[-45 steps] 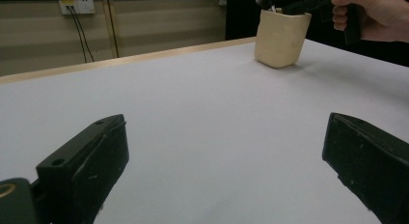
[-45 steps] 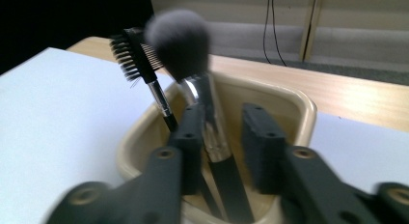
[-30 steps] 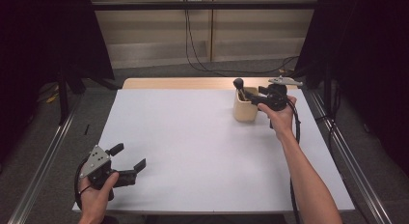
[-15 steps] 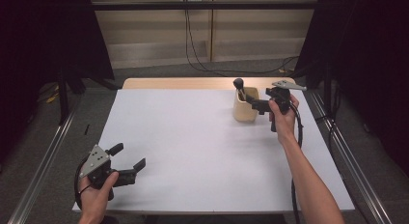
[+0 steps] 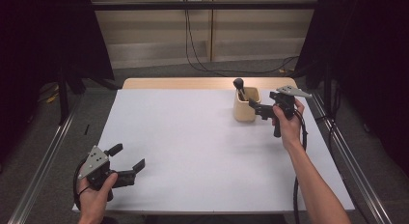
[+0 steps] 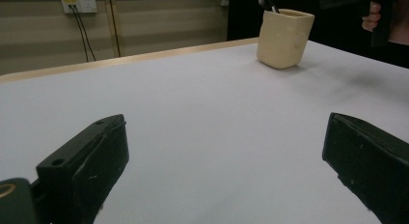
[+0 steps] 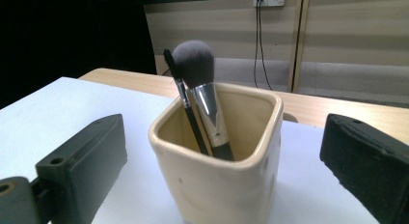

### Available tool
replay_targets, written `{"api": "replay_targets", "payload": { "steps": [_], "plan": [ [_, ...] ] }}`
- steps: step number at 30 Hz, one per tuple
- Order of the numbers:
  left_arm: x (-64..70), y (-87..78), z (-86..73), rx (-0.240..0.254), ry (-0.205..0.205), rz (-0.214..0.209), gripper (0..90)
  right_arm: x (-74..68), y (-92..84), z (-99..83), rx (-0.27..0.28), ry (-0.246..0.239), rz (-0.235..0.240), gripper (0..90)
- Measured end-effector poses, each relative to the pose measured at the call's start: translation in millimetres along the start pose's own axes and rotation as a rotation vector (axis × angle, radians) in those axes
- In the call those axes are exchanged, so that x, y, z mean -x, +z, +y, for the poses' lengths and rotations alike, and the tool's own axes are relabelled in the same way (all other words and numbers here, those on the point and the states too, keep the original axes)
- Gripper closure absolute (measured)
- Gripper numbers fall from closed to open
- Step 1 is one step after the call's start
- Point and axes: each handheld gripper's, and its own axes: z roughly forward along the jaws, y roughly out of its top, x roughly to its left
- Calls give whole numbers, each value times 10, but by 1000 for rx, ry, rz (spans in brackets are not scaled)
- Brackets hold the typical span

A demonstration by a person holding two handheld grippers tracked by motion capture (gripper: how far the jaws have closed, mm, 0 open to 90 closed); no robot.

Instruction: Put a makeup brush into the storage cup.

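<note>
Cream cup: looks ceramic, smooth, soft gloss, faint specks on wall. Powder brush: dense grey bristles, matt; shiny metal ferrule, black glossy handle. Thin black spoolie brush w/ rough tip beside it. Table: white matt top, smooth, like paper or laminate; bare light wood strip along far edge. Left gripper & right gripper: jaws matt black plastic, scuffed; grey flat metal-looking plate on top of each. Black rubbery cable at right forearm.
</note>
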Motion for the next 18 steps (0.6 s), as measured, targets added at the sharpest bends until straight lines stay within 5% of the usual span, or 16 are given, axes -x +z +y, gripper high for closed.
{"api": "replay_targets", "payload": {
  "steps": [18],
  "plan": [
    [9,-25,-3,1,-2,1,25,-41,-264,-185,7,-19,-8,6]
  ]
}}
